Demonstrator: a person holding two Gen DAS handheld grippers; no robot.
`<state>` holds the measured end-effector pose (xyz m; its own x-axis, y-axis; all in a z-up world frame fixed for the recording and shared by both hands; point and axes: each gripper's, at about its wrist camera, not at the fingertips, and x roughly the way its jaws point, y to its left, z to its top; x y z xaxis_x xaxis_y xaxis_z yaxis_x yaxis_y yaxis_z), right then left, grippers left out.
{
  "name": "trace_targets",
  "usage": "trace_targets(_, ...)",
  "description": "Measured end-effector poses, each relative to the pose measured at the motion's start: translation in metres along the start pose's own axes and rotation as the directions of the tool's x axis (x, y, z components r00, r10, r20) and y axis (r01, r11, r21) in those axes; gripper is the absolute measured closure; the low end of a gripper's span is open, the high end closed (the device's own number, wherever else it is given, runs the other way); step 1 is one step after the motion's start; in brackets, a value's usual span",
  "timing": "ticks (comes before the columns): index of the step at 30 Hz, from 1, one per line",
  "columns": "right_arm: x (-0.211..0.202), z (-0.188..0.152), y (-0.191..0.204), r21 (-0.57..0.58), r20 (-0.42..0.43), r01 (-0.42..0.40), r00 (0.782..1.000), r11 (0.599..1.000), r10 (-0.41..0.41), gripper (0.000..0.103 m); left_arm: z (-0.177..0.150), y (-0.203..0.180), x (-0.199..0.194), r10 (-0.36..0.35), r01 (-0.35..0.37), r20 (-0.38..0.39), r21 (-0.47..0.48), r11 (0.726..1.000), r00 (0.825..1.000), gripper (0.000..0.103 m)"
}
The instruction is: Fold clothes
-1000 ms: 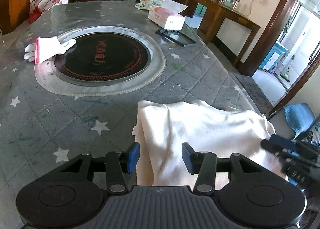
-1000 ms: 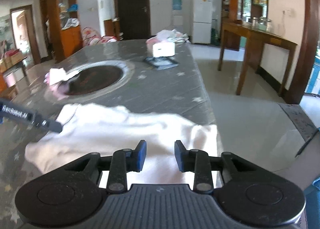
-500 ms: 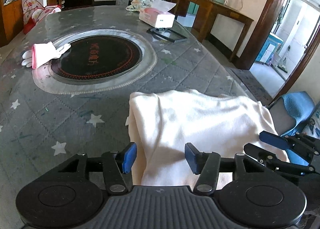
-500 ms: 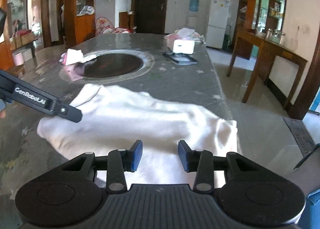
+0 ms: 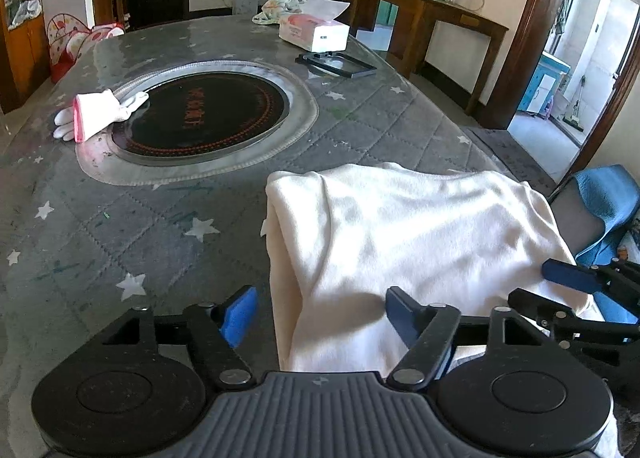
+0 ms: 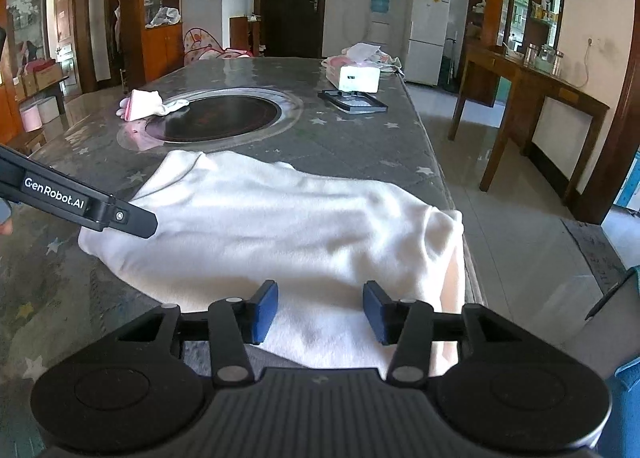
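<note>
- the cream cloth (image 5: pixel 404 226) lies folded on the near right corner of the table (image 5: pixel 160 218), soft and a little wrinkled, with a thick doubled edge on its left side. its right part hangs over the table edge.
- the left gripper (image 5: pixel 320 314) hovers over the near left edge of the cloth. its jaws have just been opening and stand spread wide; the fold lies between the blue pads but they do not press it.
- the right gripper (image 6: pixel 320 312) is over the near edge of the cloth too. its jaws have also just been opening, and the pads stand apart with nothing pinched.
- only the left view shows the blue chair (image 5: pixel 608 198) beside the table corner; only the right view shows the cloth hanging down at the right edge and the open floor (image 6: pixel 500 178) there.
- left of the cloth the table is bare up to the round black plate (image 5: pixel 200 114). the white glove (image 5: pixel 96 114), tissue box (image 5: pixel 316 32) and black frame (image 5: pixel 340 64) are well apart from it.
</note>
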<state>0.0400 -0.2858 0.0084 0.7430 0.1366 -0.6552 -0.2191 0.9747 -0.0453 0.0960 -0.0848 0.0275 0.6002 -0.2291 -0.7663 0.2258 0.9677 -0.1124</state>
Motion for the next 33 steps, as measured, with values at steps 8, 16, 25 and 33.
trace_targets(8,-0.004,-0.006,0.005,0.017,0.001,-0.009,1.000,1.000,0.009,0.042,-0.007,-0.006,-0.008,0.012,-0.012,0.017,0.024,1.000,1.000,0.014)
trace_targets(16,-0.010,-0.009,0.009,0.031,0.006,-0.002,1.000,1.000,0.002,0.027,-0.013,-0.009,-0.017,0.018,-0.019,0.036,0.035,0.999,0.999,0.004)
trace_targets(25,-0.016,-0.014,0.013,0.043,0.008,-0.003,1.000,0.999,0.002,0.022,-0.022,-0.011,-0.027,0.018,-0.021,0.049,0.048,0.999,0.999,0.000)
trace_targets(33,-0.015,-0.022,0.010,0.065,-0.002,0.020,1.000,0.998,-0.019,0.021,-0.028,-0.004,-0.031,0.035,-0.036,0.050,0.020,0.999,0.998,0.000)
